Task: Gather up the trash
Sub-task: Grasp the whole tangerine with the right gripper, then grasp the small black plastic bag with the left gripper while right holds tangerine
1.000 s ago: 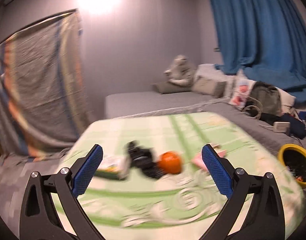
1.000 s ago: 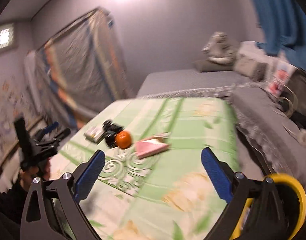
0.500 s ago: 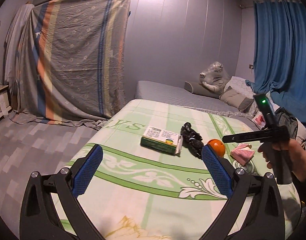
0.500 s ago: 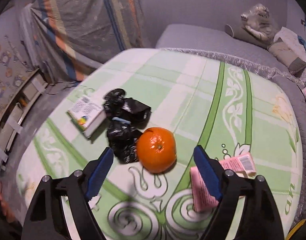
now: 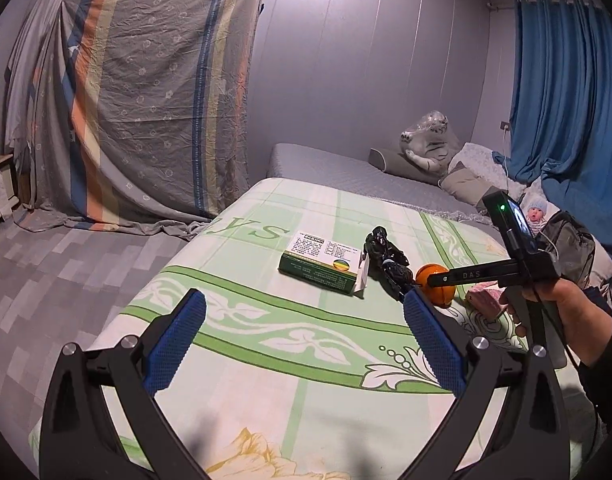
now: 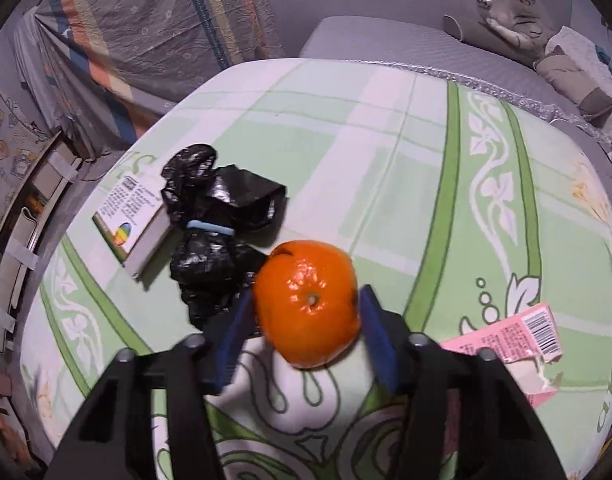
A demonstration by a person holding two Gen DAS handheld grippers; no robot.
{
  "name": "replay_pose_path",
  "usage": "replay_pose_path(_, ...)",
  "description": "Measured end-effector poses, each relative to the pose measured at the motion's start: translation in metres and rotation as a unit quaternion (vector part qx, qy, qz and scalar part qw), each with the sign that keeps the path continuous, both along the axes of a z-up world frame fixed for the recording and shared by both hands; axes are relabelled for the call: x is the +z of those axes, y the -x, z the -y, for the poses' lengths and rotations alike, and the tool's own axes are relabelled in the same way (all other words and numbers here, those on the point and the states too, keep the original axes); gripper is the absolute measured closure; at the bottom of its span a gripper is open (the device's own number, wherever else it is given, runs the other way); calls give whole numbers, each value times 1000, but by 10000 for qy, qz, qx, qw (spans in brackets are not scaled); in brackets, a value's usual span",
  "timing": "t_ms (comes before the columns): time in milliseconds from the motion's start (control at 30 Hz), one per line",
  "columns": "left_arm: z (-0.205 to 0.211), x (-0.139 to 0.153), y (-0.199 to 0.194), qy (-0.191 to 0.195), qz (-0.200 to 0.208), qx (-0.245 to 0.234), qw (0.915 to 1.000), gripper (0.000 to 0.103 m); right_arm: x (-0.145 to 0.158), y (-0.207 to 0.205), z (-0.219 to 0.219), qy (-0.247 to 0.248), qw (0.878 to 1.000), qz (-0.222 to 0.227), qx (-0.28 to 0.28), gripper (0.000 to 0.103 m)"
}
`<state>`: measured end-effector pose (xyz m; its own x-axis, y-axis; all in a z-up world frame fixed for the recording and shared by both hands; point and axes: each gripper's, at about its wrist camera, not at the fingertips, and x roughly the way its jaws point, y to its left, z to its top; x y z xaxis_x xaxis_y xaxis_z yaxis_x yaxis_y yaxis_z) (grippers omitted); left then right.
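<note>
An orange (image 6: 308, 302) lies on the green-patterned cloth and sits between the blue pads of my right gripper (image 6: 306, 320), which touch both its sides. It also shows in the left wrist view (image 5: 436, 286). A crumpled black plastic bag (image 6: 215, 232) lies just left of it, touching a green-and-white box (image 6: 127, 226). A torn pink packet (image 6: 510, 342) lies to the right. My left gripper (image 5: 301, 340) is open and empty, held above the near cloth, short of the box (image 5: 320, 262) and bag (image 5: 386, 260).
The items lie on a cloth-covered table (image 5: 265, 360). A grey bed (image 5: 346, 168) with a wrapped plush toy (image 5: 428, 146) and pillows is behind. A striped sheet (image 5: 145, 100) hangs at left; blue curtains (image 5: 566, 100) at right. A backpack (image 5: 570, 244) sits right.
My right gripper has moved down and forward onto the orange and its fingers have closed in to its sides. The left view has hardly shifted in the last half second.
</note>
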<state>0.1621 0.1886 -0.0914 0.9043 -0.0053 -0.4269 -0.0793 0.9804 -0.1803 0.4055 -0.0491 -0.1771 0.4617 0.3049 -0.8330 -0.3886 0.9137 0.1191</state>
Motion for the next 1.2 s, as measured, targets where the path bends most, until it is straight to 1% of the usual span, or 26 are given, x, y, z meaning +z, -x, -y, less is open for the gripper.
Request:
replay_pose_path(100,4,1,-4,-30,-38,-3,10000,8,2,6,-5,-45,9999,-38,148,66)
replay_pose_path(133,7,3,-6,-39,-47,-11,10000,8,2,7,-4,-105,9998,-74,157,67)
replay_pose_path(233,15,5,-15,-158,-123,-44,9998,8,8,9,8,-542,9981,-245,184,69)
replay_pose_path(333,29,9,-32,-236,-198,-223,9993,8,21,18,28,-866,9960,-190,150,69)
replay_pose_path(400,37,10,-42,-271,-222,-338,9988,8,34,29,49,-1191,9927,-132,97,69)
replay_pose_path(600,71,10,-90,-464,-476,-858,9941,8,59,77,107,-1778,9840,126,45,69)
replay_pose_path(733,86,4,-139,-662,-730,-1022,9899,8,69,113,134,-2025,9790,219,110,69)
replay_pose_path(833,93,-2,-172,-813,-881,-936,9884,8,79,138,149,-2180,9751,366,162,69)
replay_pose_path(900,98,-10,-200,-894,-1084,-878,9862,8,88,153,158,-2337,9707,517,213,69)
replay_pose_path(1000,103,-23,-228,-929,-1289,-717,9847,8,99,171,172,-2531,9649,673,200,69)
replay_pose_path(1100,104,-34,-241,-847,-1486,-586,9835,8,105,188,183,-2642,9611,781,182,69)
replay_pose_path(1200,111,-42,-249,-1069,-1563,-505,9806,8,105,200,191,-2709,9588,838,162,69)
